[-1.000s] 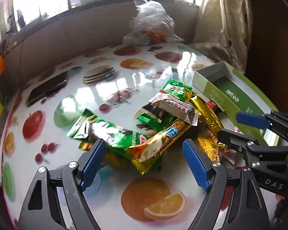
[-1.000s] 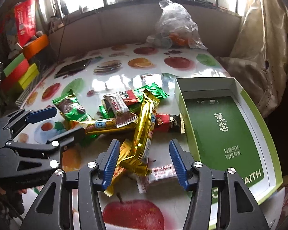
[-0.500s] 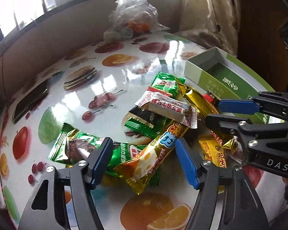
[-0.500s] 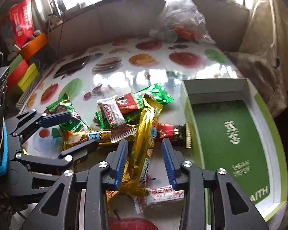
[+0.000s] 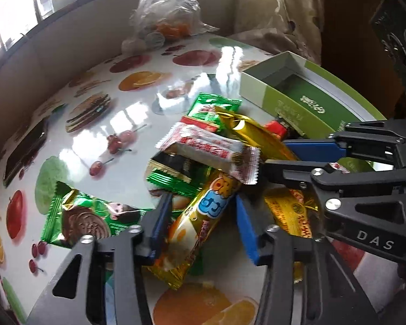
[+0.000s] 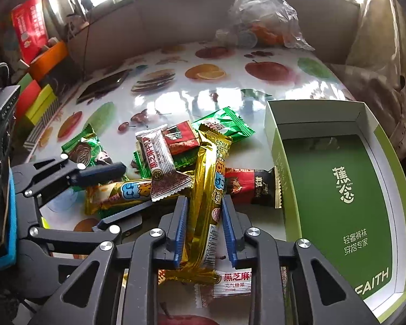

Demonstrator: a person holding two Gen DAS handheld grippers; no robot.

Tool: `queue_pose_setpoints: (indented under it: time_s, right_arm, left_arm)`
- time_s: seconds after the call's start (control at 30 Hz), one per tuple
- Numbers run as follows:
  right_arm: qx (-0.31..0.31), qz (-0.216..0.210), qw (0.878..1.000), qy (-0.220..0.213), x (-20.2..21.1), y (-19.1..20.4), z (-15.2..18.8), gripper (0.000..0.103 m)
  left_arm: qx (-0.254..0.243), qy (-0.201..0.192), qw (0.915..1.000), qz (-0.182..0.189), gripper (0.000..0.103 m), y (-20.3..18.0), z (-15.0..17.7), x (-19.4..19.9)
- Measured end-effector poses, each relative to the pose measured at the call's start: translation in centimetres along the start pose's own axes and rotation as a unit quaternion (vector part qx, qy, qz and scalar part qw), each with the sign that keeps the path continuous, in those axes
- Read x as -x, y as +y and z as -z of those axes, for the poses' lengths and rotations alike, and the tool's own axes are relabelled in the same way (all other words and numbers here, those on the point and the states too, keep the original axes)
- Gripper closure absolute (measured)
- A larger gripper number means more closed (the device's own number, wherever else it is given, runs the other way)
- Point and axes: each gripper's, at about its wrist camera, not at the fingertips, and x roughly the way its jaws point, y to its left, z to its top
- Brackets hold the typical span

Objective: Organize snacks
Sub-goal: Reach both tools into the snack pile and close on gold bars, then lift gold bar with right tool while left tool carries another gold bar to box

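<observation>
A pile of wrapped snacks lies on the fruit-print table [image 5: 138, 124]. My left gripper [image 5: 203, 219] straddles a gold bar with blue letters [image 5: 203, 216]; its jaws are narrowed around the bar with small gaps showing. My right gripper [image 6: 204, 216] straddles a long gold bar [image 6: 209, 178], jaws close on both sides of it. A white-and-red bar [image 6: 157, 159], a green cookie packet [image 5: 86, 216], a red-and-black bar [image 6: 246, 187] and green packets lie around. An open green box [image 6: 335, 189] stands empty to the right of the pile.
A clear plastic bag [image 6: 259, 19] of items sits at the table's far edge. A dark phone [image 6: 102, 86] lies at the left. Coloured boxes [image 6: 35, 92] stack beyond the left edge. A beige curtain [image 6: 387, 62] hangs at the right.
Both grippers moved forward and down into the pile and narrowed their jaws, the left around the blue-lettered gold bar, the right around the long gold bar.
</observation>
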Motion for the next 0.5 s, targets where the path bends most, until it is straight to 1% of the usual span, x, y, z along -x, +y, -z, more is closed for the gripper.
queue_pose_setpoints:
  time_s: [0.07,0.1,0.3,0.5]
  right_arm:
    - [-0.001,-0.001,1.0,-0.001,0.1,0.0,0.0,0.08]
    - [-0.002,-0.002,1.0,-0.002,0.1,-0.1,0.0,0.08]
    - [-0.008,-0.004,1.0,-0.006,0.4,-0.3,0.1,0.081]
    - [-0.016,-0.009,1.0,-0.012,1.0,-0.4,0.3,0.081]
  left_arm:
    - [-0.004,0.0,1.0,0.002,0.064,-0.3,0.0,0.0]
    - [-0.002,0.001,1.0,0.006,0.07,-0.3,0.0,0.0]
    - [0.006,0.002,0.9999,0.014,0.073,-0.2,0.2,0.2]
    - [0.024,-0.008,0.9994,0.024,0.075,0.1,0.6,1.5]
